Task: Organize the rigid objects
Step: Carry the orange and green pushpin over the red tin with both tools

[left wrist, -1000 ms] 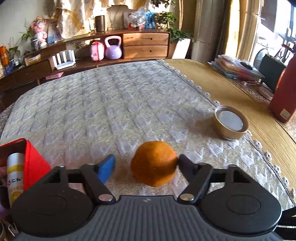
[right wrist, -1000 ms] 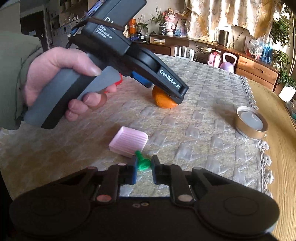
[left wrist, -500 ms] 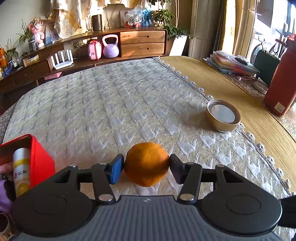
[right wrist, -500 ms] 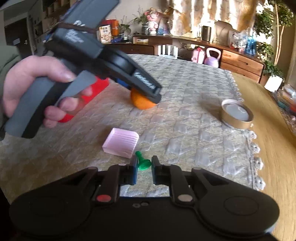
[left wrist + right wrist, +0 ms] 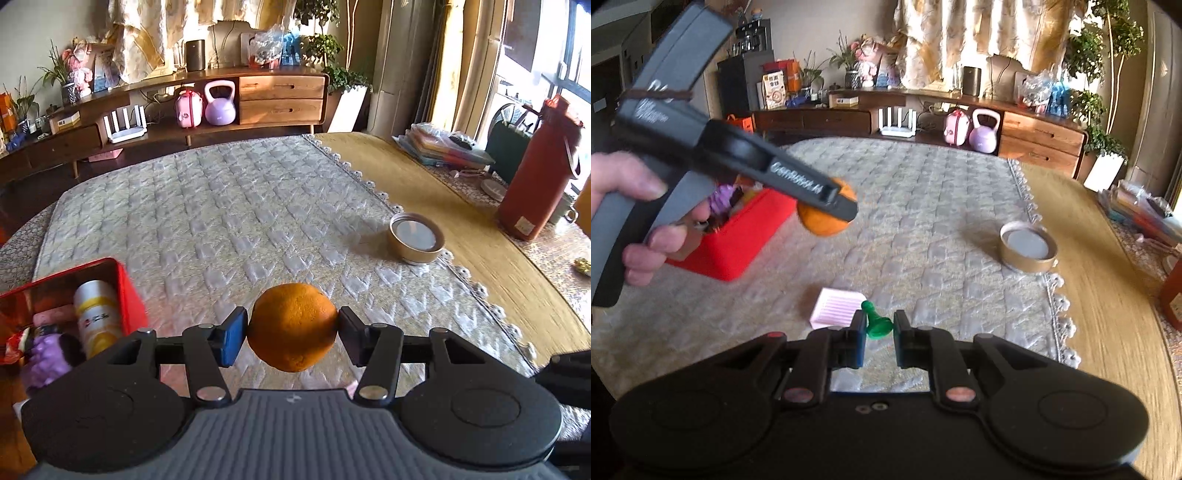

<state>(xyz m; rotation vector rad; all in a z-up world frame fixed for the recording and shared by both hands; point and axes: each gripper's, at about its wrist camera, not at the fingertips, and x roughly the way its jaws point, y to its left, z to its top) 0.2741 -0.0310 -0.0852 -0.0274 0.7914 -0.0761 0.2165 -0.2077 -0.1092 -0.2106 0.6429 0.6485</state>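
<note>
My left gripper (image 5: 291,328) is shut on an orange (image 5: 292,326) and holds it in the air above the quilted cloth; the right wrist view shows the orange (image 5: 822,223) lifted beside a red box (image 5: 738,240). The red box (image 5: 125,291) sits at the left and holds a spray can (image 5: 96,314) and a purple item (image 5: 44,358). My right gripper (image 5: 880,326) has its fingers close on either side of a green chess pawn (image 5: 877,321) lying on the cloth. A pink ribbed block (image 5: 836,308) lies just left of the pawn.
A round gold tin (image 5: 415,238) sits at the cloth's lace edge on the right, also in the right wrist view (image 5: 1028,247). A red bottle (image 5: 537,170) and stacked books (image 5: 439,149) stand on the wooden table further right. A sideboard (image 5: 258,99) lies beyond.
My left gripper closed on the orange and lifted it off the cloth toward the red box. My right gripper stayed around the green pawn.
</note>
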